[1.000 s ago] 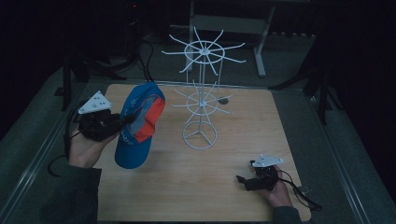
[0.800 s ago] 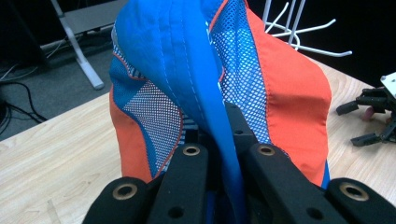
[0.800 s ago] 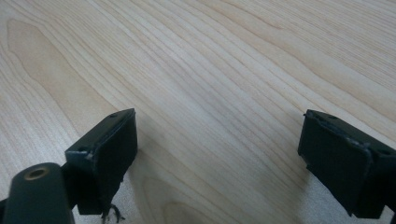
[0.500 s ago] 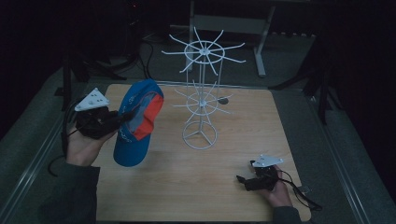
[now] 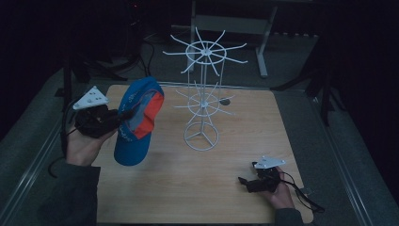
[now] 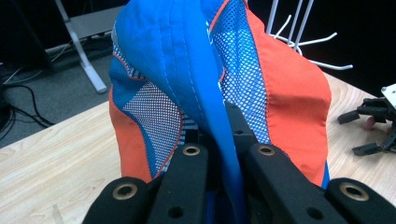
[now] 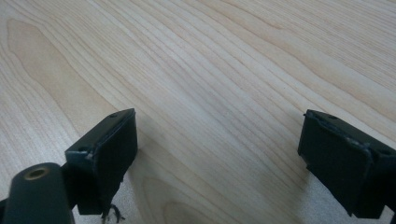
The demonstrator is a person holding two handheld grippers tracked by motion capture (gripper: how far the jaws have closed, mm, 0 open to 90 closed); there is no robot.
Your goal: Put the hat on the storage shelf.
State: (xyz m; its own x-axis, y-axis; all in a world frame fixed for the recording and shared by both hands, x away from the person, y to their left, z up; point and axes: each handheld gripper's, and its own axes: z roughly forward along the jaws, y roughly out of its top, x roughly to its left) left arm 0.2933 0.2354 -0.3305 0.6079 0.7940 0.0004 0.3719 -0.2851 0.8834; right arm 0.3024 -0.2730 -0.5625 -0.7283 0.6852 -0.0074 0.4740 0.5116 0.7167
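Observation:
A blue and orange mesh cap point(image 5: 139, 120) hangs in the air over the left part of the wooden table point(image 5: 235, 202). My left gripper point(image 5: 123, 116) is shut on a fold of the cap's blue fabric point(image 6: 219, 140), jaws pinched together around it. The cap's brim points down toward the table. A white wire rack point(image 5: 202, 94) with two tiers of spokes stands at the table's middle, right of the cap. My right gripper point(image 5: 244, 183) rests low on the table at the front right, open, with bare wood point(image 7: 219, 116) between its jaws.
The rack's round base point(image 5: 201, 139) sits just right of the cap. A small dark object point(image 5: 225, 100) lies on the table behind the rack. A grey desk frame point(image 5: 226, 23) stands beyond the table's far edge. Cables trail from both grippers.
The left gripper has lifted the cap slightly and shifted it a little leftward and up. The right gripper has stayed where it was.

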